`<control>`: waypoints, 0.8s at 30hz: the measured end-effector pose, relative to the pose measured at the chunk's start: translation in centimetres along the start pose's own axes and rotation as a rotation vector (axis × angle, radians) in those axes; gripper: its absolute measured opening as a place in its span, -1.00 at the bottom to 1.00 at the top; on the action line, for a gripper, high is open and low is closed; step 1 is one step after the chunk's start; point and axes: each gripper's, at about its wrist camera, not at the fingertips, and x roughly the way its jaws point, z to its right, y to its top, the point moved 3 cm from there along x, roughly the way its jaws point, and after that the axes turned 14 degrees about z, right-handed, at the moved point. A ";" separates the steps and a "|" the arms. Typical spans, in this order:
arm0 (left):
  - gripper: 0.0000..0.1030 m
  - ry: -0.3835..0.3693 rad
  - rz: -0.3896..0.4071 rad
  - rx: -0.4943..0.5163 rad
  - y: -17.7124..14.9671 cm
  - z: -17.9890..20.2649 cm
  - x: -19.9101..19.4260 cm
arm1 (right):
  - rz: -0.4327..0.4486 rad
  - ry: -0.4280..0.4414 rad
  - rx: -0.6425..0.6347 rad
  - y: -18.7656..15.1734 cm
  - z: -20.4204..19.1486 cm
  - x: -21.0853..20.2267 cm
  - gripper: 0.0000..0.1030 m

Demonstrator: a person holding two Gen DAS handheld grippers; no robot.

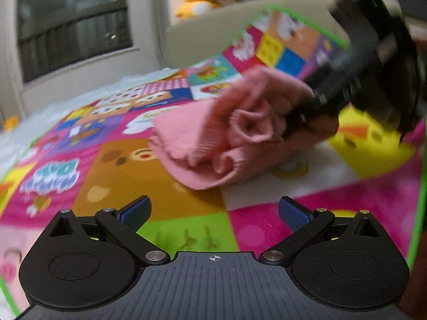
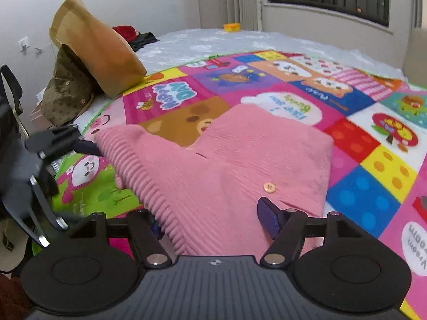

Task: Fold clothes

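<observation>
From the left wrist, the left claw (image 1: 214, 213) hangs wide and empty above the colourful play mat (image 1: 149, 192), while the pink cardigan (image 1: 213, 133) lies bunched ahead, the right claw (image 1: 301, 114) pressed into it.

From the right wrist, the right claw (image 2: 210, 218) straddles the cardigan's ribbed edge (image 2: 160, 186); whether it grips, I cannot tell.

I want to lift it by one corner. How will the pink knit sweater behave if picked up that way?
Probably floppy: the pink knit sweater already lies in soft bunched folds around the right gripper. Its ribbed knit looks grippy rather than slippery on the play mat. It seems light, so the folds would likely fall open.
</observation>
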 end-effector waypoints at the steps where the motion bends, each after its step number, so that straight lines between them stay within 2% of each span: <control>1: 1.00 0.009 -0.008 0.030 -0.1 0.7 1.0 | -0.004 0.000 -0.012 -0.3 -0.3 -0.1 0.33; 3: 1.00 0.022 -0.011 0.046 0.0 1.3 2.5 | -0.001 -0.008 -0.088 -1.2 -1.5 -0.6 0.36; 5: 1.00 0.032 -0.005 0.037 0.2 1.5 3.7 | 0.010 -0.018 -0.176 -1.9 -2.6 -1.3 0.63; 8: 1.00 0.019 0.023 -0.054 1.4 0.3 4.1 | 0.053 -0.066 -0.407 -3.5 -4.3 -2.7 0.86; 10: 1.00 0.004 0.034 -0.127 2.1 -0.9 4.1 | 0.072 -0.098 -0.555 -4.9 -5.4 -3.5 0.89; 13: 1.00 -0.014 0.038 -0.218 2.8 -2.4 4.3 | 0.091 -0.178 -0.708 -7.2 -6.4 -2.7 0.89; 15: 1.00 -0.023 0.035 -0.259 3.0 -3.1 4.3 | 0.124 -0.220 -0.765 -7.7 -6.7 -1.8 0.70; 16: 1.00 -0.026 0.033 -0.265 3.1 -3.3 4.2 | 0.135 -0.220 -0.749 -7.2 -6.6 -1.8 0.41; 17: 1.00 -0.029 0.032 -0.263 3.2 -3.5 4.0 | 0.143 -0.216 -0.724 -6.5 -6.5 -1.8 0.03; 18: 1.00 -0.033 0.033 -0.259 3.2 -3.6 3.8 | 0.151 -0.213 -0.699 -5.8 -6.4 -1.9 -0.13; 19: 1.00 -0.037 0.038 -0.263 3.2 -3.8 3.4 | 0.158 -0.206 -0.677 -4.7 -6.1 -2.1 -0.19; 24: 1.00 -0.064 0.080 -0.378 3.0 -6.6 1.8 | 0.142 -0.166 -0.584 0.5 -3.0 -0.3 -0.19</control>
